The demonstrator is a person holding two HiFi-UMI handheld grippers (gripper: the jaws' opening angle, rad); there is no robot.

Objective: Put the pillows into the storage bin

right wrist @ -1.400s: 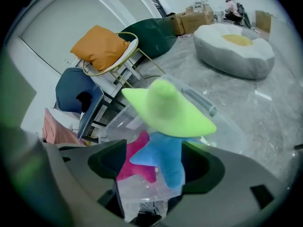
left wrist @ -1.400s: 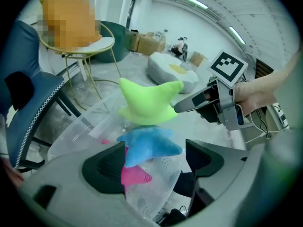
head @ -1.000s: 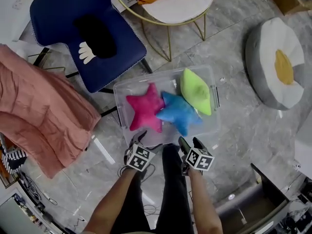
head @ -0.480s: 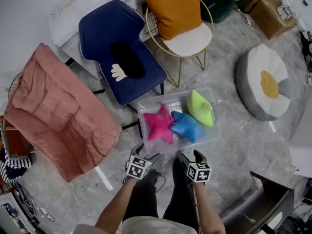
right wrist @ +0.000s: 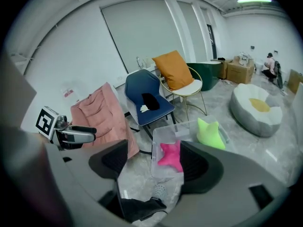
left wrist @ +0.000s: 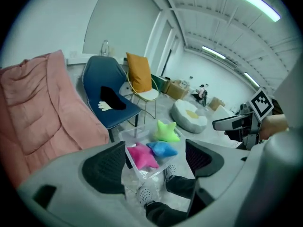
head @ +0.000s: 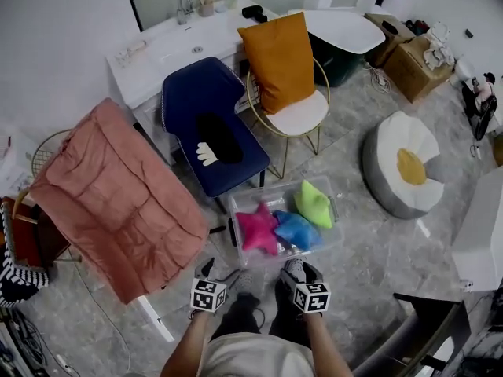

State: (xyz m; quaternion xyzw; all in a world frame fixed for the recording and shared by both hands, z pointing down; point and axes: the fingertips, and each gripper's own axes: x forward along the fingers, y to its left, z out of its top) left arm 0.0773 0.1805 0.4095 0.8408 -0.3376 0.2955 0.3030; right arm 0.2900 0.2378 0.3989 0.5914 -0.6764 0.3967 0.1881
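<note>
bin [head: 263,196]: clear plastic, open-topped, on the grey floor [head: 354,242] just ahead of the person's shoes [left wrist: 146,193], its far edge near the legs of the navy chair [head: 211,124].
pink pillow [head: 258,229]: star-shaped, inside the bin at its left end.
blue pillow [head: 296,230]: inside the bin, in the middle, touching the pink one.
green pillow [head: 313,203]: inside the bin at the right end, against the blue one (so all three pillows are in).
left gripper [left wrist: 155,149]: jaws apart, nothing between the pads; held low by the person's body, short of the bin and touching no pillow.
right gripper [right wrist: 154,146]: jaws apart too, pads bare; level with the left one and near it, one on each side of the person's legs.
navy chair: behind the bin, a black patch with a white hand shape on its seat.
orange cushion [head: 279,60]: upright on the gold-framed chair [head: 302,118], right of the navy one.
blanket [head: 118,191]: pink, draped over something at the left (what is under it is hidden).
pouf [head: 402,170]: white and grey with a yellow centre, on the floor well right of the bin.
</note>
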